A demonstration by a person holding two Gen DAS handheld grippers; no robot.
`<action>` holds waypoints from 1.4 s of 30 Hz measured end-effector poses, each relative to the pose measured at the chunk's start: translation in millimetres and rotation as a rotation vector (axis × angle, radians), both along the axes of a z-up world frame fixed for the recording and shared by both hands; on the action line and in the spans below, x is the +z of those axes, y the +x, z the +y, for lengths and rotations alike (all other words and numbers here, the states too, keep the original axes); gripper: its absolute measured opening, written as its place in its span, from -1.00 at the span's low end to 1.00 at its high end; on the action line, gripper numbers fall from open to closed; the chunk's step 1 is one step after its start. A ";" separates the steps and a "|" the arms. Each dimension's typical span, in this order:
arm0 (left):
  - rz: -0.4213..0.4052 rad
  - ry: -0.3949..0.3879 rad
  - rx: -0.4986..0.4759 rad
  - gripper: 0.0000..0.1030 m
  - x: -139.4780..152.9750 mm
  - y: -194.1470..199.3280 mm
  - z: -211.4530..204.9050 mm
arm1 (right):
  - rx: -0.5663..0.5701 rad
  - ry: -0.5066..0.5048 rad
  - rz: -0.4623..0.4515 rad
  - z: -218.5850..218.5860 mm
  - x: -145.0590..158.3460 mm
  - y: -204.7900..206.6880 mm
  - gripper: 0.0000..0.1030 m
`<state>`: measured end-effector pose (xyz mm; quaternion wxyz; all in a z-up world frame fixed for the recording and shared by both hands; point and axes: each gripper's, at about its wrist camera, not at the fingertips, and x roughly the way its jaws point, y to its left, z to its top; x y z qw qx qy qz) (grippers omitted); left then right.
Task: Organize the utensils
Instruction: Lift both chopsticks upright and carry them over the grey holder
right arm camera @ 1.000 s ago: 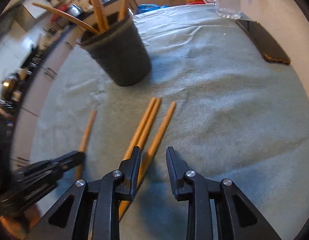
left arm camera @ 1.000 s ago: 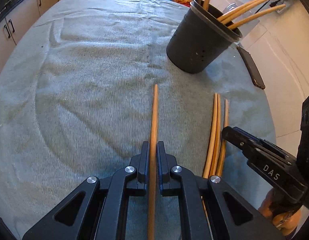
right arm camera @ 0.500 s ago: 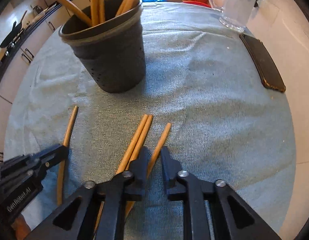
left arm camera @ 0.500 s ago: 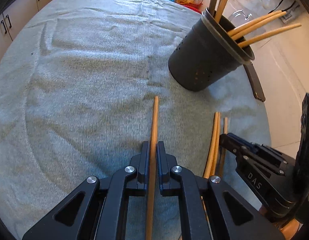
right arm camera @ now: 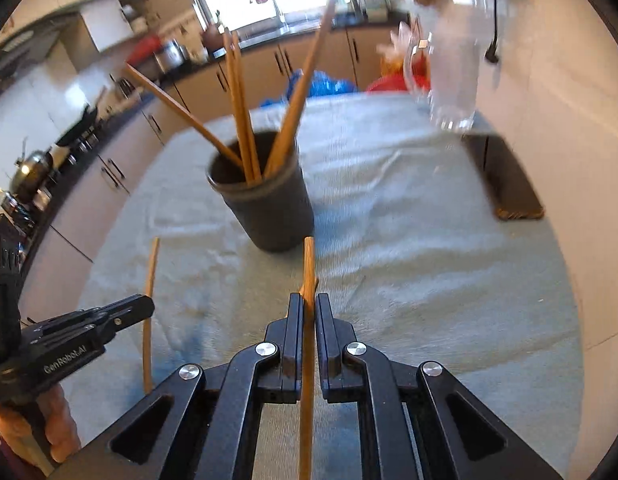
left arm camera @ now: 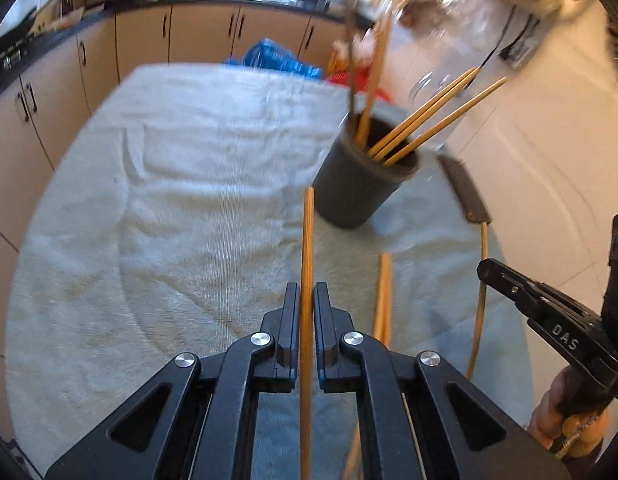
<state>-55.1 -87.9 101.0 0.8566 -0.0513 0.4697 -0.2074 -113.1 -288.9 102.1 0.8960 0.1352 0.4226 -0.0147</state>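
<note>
Left tongs (left arm camera: 306,304): jaws clamped on one chopstick (left arm camera: 307,248), which runs straight forward between them, its tip pointing toward the base of the cup (left arm camera: 351,196). Tongs held level, raised over the towel (left arm camera: 169,200).

Right tongs (right arm camera: 307,312): jaws clamped on a second stick (right arm camera: 309,268), also straight ahead, tip just short of the cup's foot in this view. My right hand (left arm camera: 565,420) shows at the edge of the left view, wrapped around the handle.

Pair of sticks (left arm camera: 384,300) lying on the towel, just right of the left tongs, close side by side.

Farther: the dark cup stands upright on the towel, several sticks (right arm camera: 245,120) leaning out of it in different directions.

Beyond it, near the wall: a dark flat board (right arm camera: 505,176) and a glass jug (right arm camera: 449,64), both blurred
</note>
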 end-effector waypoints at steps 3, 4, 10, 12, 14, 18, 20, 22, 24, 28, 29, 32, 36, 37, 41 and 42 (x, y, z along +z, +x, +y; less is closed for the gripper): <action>-0.086 -0.010 -0.002 -0.88 26.0 -19.0 1.8 | -0.014 -0.004 -0.064 -4.4 16.1 -21.4 -0.87; -0.108 -0.009 -0.003 -0.88 31.3 -24.7 1.0 | -0.016 -0.003 -0.078 -9.0 21.5 -25.7 -0.87; -0.251 0.023 -0.024 -0.88 62.6 -60.7 3.2 | -0.037 -0.024 -0.176 -14.0 44.7 -58.7 -0.87; -0.276 0.025 -0.033 -0.88 67.7 -70.3 5.6 | -0.044 -0.035 -0.207 -12.8 51.7 -68.2 -0.87; -0.293 0.021 -0.039 -0.88 71.9 -77.2 7.7 | -0.049 -0.044 -0.234 -12.7 59.4 -77.8 -0.87; -0.325 0.007 -0.042 -0.88 80.5 -86.2 8.9 | -0.067 -0.059 -0.289 -12.7 72.6 -91.6 -0.87; -0.342 0.000 -0.044 -0.88 85.9 -89.6 8.7 | -0.075 -0.062 -0.308 -13.4 76.8 -95.8 -0.87; -0.361 -0.001 -0.042 -0.88 90.1 -92.3 8.1 | -0.082 -0.064 -0.324 -14.4 81.1 -98.7 -0.87; -0.379 -0.003 -0.046 -0.88 95.1 -94.4 7.0 | -0.087 -0.065 -0.333 -15.5 83.7 -99.8 -0.87; -0.388 -0.014 -0.050 -0.88 102.2 -91.6 3.6 | -0.092 -0.060 -0.341 -19.1 87.3 -96.0 -0.87; -0.388 -0.019 -0.050 -0.88 103.7 -89.2 3.3 | -0.092 -0.060 -0.341 -19.9 88.0 -94.5 -0.87; -0.383 -0.031 -0.047 -0.88 108.2 -83.1 2.4 | -0.090 -0.061 -0.344 -21.0 90.4 -91.7 -0.87; -0.389 -0.034 -0.040 -0.88 114.7 -76.5 -0.2 | -0.084 -0.068 -0.355 -21.8 96.8 -88.5 -0.87; -0.391 -0.035 -0.039 -0.88 116.0 -75.0 -0.4 | -0.084 -0.068 -0.357 -22.3 98.5 -87.5 -0.87; -0.402 -0.055 -0.032 -0.88 127.9 -67.0 -2.5 | -0.081 -0.064 -0.372 -24.8 107.6 -81.4 -0.87; -0.407 -0.059 -0.030 -0.88 131.0 -65.5 -2.9 | -0.080 -0.064 -0.379 -25.0 110.0 -80.4 -0.87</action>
